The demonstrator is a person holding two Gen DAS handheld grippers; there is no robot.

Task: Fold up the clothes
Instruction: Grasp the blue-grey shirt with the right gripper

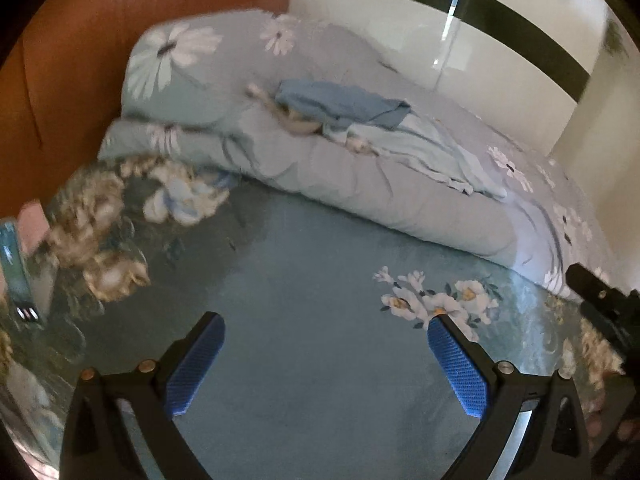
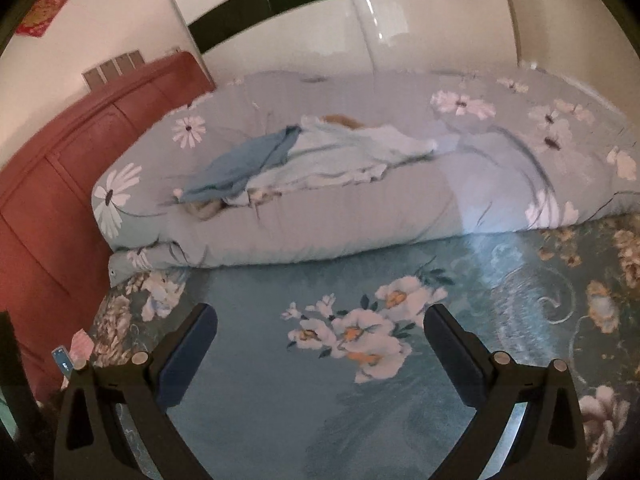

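Blue and pale-blue crumpled garments [image 2: 304, 156] lie heaped, unfolded, on the grey floral quilt [image 2: 360, 216] well ahead of your left gripper [image 1: 326, 364] and right gripper [image 2: 320, 356]; both spread empty.

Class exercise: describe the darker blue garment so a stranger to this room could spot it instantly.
Start at the rolled-up grey daisy-print quilt lying across the bed. On top of it sits a small heap of clothes; the darker blue cloth garment is at the end nearer the red-brown headboard. It is plain and deeper in tone than the pale blue garment beside it.
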